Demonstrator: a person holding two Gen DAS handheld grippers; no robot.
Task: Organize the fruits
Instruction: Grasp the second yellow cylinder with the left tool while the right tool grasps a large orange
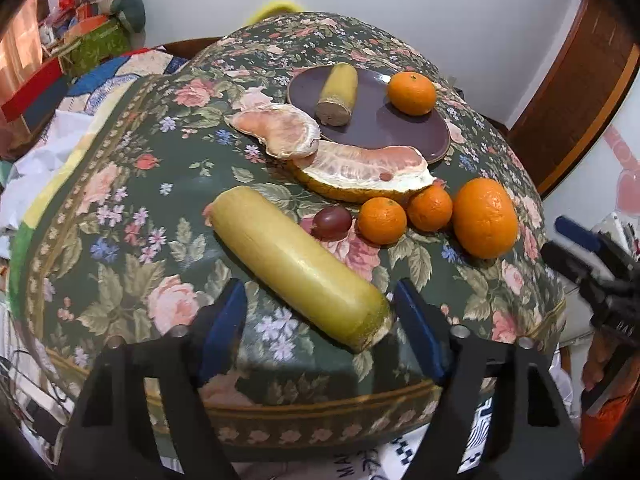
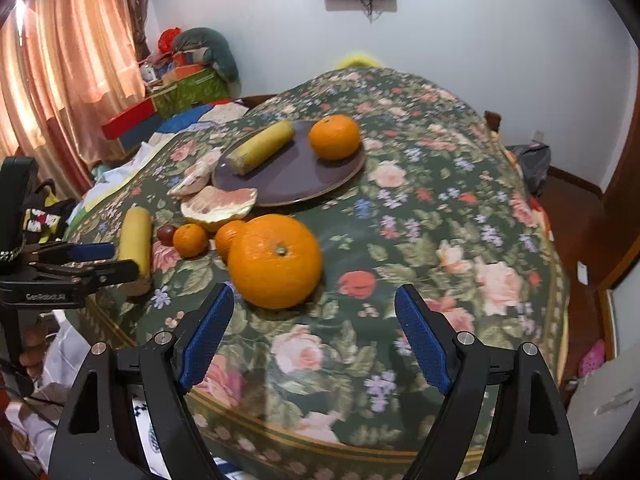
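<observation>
While both grippers hover at the near edge, the fruit lies as follows:
Left gripper: fingers spread wide; the near end of the long yellow-green stalk sits between them, just beside the right finger (contact cannot be told).
Right gripper: fingers spread, holding nothing; the large orange lies just beyond its tips, nearer the left finger.
Plate: purple, far centre of the floral tablecloth; holds a short stalk piece and one mandarin.
Pomelo segments: two, touching the plate's near-left rim.
Small mandarins: two, side by side, left of the large orange.
Grape: dark red; between stalk and mandarins.
</observation>
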